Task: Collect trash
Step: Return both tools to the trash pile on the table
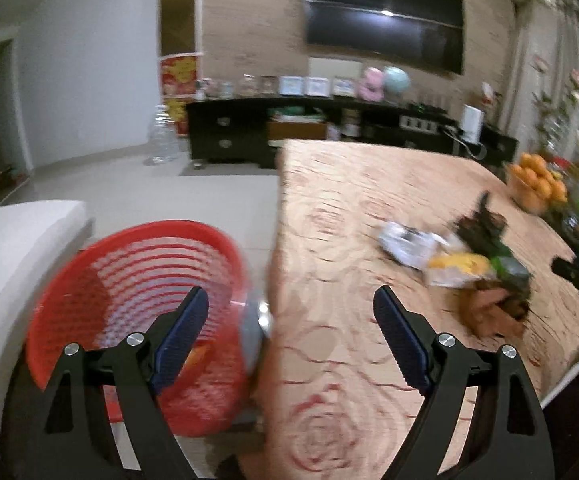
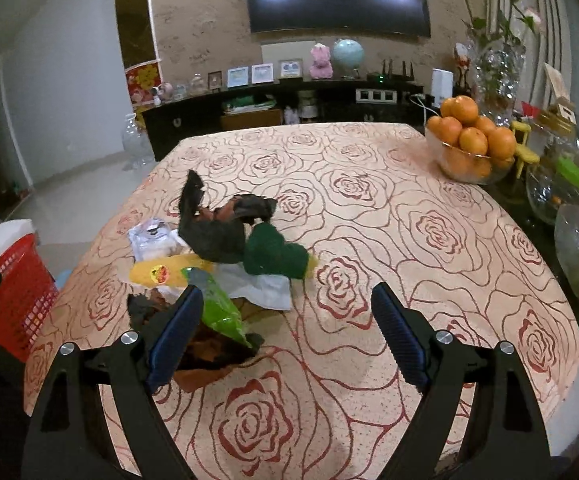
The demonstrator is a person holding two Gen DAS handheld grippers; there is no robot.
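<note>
- We take the table (image 2: 369,208), covered with a peach cloth printed in red roses, as our landmark.
- The trash lies as one loose pile (image 2: 225,256) on the table's left half: dark torn cardboard, a yellow wrapper, a green plastic bag, white paper and a dark green cloth scrap.
- The red slatted plastic basket (image 1: 129,280) stands just beside the table's left edge, below its surface; we judge it is placed there so that trash need only travel a short way off the edge.
- Our left tongs (image 1: 289,340) are released and empty, straddling that edge between basket and cloth.
- Our right tongs (image 2: 285,332) are likewise released and grasp nothing; the left jaw overlaps the pile's near end in the right wrist view, but contact cannot be told.
- A glass bowl of oranges (image 2: 469,148) sits at the table's far right, well apart from the pile.
</note>
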